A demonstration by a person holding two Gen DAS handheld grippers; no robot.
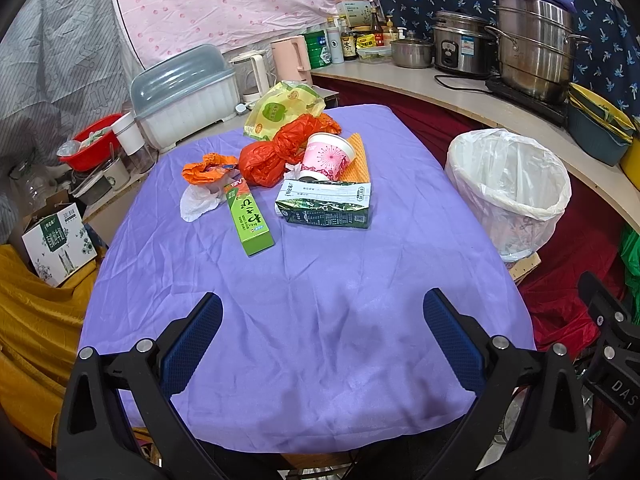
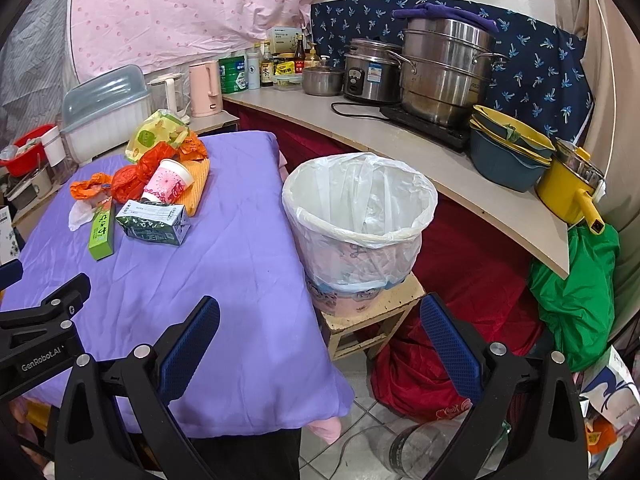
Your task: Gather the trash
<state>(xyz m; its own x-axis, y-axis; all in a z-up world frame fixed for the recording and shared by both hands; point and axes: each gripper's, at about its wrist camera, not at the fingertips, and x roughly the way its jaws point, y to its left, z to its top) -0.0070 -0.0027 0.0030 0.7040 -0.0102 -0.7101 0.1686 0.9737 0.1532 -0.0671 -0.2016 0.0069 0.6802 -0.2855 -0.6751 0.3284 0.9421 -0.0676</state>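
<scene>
Both claws — left claw (image 1: 322,316), right claw (image 2: 320,320) — spread and empty; best start with the nearest green cardboard toothpaste box (image 1: 250,220), then the white-lined bin (image 2: 360,200).

Location: cramped home kitchen corner. Evidence: curved countertop (image 2: 400,140) being occupied by rice cooker (image 2: 370,76), stacked steel steamer pot (image 2: 444,72) on induction plate, small saucepan (image 2: 322,80), sauce bottles (image 2: 280,64). Pink kettle (image 2: 205,88) and lidded dish rack (image 2: 106,108) being kept beside cloth-covered table (image 2: 224,280). Walls being screened by hung bedsheets (image 2: 180,8). Lined waste bin (image 2: 360,224) being supported on low wooden stool (image 2: 372,316) over tiled floor.
</scene>
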